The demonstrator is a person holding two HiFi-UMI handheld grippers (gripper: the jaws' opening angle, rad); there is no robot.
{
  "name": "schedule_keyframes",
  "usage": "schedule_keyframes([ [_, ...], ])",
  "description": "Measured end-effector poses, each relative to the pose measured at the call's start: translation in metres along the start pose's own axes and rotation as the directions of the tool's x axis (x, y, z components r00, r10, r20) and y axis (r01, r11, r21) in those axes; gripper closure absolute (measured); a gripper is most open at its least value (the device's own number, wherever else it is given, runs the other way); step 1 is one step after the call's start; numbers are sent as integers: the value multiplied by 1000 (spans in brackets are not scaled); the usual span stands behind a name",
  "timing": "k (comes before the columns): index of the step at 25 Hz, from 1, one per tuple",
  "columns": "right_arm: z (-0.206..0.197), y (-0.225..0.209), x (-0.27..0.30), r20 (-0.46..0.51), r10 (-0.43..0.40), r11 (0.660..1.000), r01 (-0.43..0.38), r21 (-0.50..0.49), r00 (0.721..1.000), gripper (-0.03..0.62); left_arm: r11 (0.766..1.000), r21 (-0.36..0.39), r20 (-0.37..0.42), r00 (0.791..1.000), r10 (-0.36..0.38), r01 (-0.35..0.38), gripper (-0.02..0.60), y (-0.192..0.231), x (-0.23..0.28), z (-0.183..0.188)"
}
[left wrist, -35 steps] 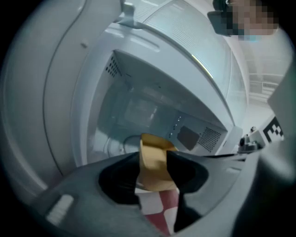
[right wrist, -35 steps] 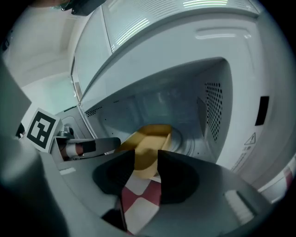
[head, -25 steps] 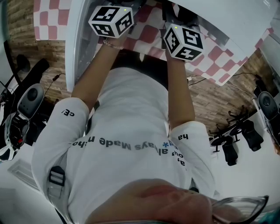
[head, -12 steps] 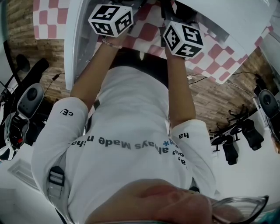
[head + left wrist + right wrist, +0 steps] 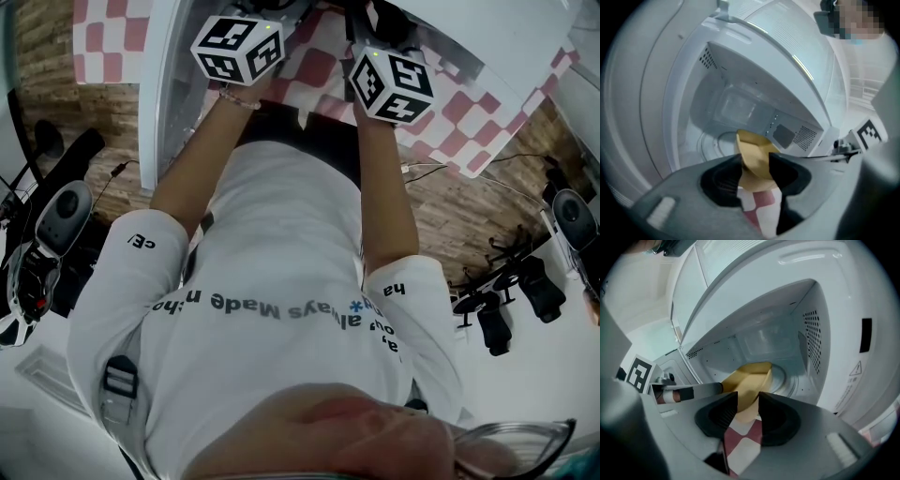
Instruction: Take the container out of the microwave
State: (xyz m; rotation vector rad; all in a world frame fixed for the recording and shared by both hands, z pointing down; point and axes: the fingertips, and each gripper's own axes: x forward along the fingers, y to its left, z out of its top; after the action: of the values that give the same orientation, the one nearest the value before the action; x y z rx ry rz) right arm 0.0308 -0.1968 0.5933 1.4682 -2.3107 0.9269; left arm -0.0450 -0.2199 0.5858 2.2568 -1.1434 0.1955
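A yellow container sits on the glass turntable inside the open white microwave. My left gripper points into the cavity. Its jaws are closing, with the container's near left edge between the pads. My right gripper comes in from the other side, also closing, with the container's near right edge in its gap. I cannot see either pair of pads pressing on it. In the head view only the marker cubes of the left gripper and the right gripper show.
A red-and-white checked cloth lies under the microwave. The microwave's side wall with vent holes stands close on the right. Black camera stands and gear sit on the wooden floor behind the person.
Both marker cubes have stayed almost in place at the microwave's mouth. The head view shows no other difference.
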Motion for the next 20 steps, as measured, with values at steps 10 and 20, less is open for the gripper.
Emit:
schedule_keyframes([
  [10,2,3,-13,5,2,1000,-2,-18,1000,462,1000,5,6,1000,-4,4,407,-11,-10,2],
  [20,3,9,-31,4,7,999,-7,-42,1000,462,1000,16,4,1000,-11,11,408,-25,-22,5],
])
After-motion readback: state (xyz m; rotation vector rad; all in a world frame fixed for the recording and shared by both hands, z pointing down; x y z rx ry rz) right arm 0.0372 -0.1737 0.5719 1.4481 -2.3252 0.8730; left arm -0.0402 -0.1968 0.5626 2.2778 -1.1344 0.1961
